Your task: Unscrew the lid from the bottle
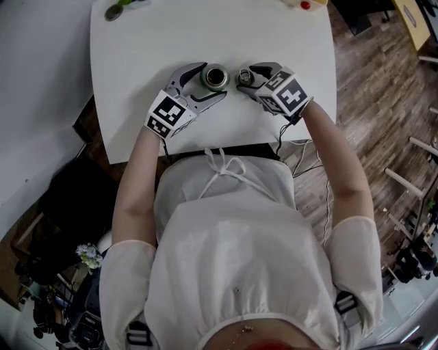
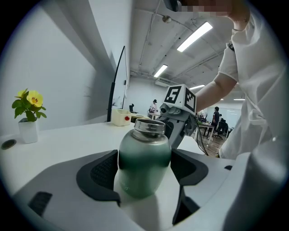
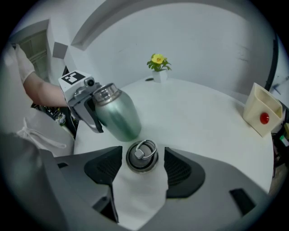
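A green metal bottle (image 1: 215,76) stands upright on the white table (image 1: 137,55), its steel mouth uncovered. My left gripper (image 1: 212,82) is shut on the bottle's body (image 2: 144,162), with both dark pads against its sides. The round metal lid (image 1: 245,77) with a ring handle lies flat on the table just right of the bottle. My right gripper (image 1: 248,76) is around the lid (image 3: 142,155), open, with a gap between each pad and the lid. In the right gripper view the bottle (image 3: 115,115) appears just beyond the lid.
A small white pot with a yellow flower (image 3: 158,67) stands at the table's far left. A cream box with a red button (image 3: 262,115) sits at the far right edge. A dark disc (image 1: 113,12) lies near the pot. The table's near edge is at the person's body.
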The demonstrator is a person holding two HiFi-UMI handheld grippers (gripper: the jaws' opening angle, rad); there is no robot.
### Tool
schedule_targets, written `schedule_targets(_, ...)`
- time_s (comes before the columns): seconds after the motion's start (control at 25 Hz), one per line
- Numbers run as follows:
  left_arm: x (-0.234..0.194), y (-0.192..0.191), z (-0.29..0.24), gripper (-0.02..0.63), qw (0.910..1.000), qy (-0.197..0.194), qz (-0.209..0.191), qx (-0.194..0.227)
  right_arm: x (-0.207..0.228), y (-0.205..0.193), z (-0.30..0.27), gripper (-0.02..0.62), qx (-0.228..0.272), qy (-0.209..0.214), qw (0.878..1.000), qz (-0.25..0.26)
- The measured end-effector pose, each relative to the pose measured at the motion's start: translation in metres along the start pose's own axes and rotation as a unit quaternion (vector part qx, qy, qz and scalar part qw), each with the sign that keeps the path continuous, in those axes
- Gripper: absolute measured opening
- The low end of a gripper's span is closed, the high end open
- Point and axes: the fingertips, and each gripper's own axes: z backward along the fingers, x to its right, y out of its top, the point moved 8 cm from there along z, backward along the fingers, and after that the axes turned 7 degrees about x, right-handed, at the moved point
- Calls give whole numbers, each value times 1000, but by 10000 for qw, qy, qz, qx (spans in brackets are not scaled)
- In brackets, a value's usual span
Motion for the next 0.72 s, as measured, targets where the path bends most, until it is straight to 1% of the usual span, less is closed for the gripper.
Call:
schedule_targets(0.04,0,0,2,370,10000,74,16,-3,-1,2,4,311,122,-39,9999,-23)
schedule_targets(0.12,2,2,9,370,9997,260,4,26,-4,7,12,324,240,-85,9997,50)
schedule_targets(0.24,8,18,25,370,9984,512,-70,211,-10,15,32,313,490,-219,9984,169)
schedule_targets(0.32,13,34,39,370,9963,705,-367,333,-14,25,49,281,788,-376,9959,214)
schedule_targets(0.4,18,53,52,370,9921,914,-707,487,-19,36,66,276,1157,-557,9913,305)
schedule_targets(0.48,23,75,63,370,9880,1096,-851,671,-25,48,85,255,1614,-786,9826,478)
schedule_targets(0.56,28,99,74,370,9850,1308,-723,859,-32,65,104,223,2102,-1050,9702,598)
schedule_targets(0.64,30,122,88,361,9807,1501,-627,1089,-39,82,122,180,2598,-1281,9551,624)
schedule_targets(0.68,31,133,95,323,9775,1584,-658,1225,-42,91,130,161,2824,-1351,9476,634)
schedule_targets(0.72,31,143,101,241,9735,1667,-731,1387,-45,99,137,137,3024,-1393,9408,641)
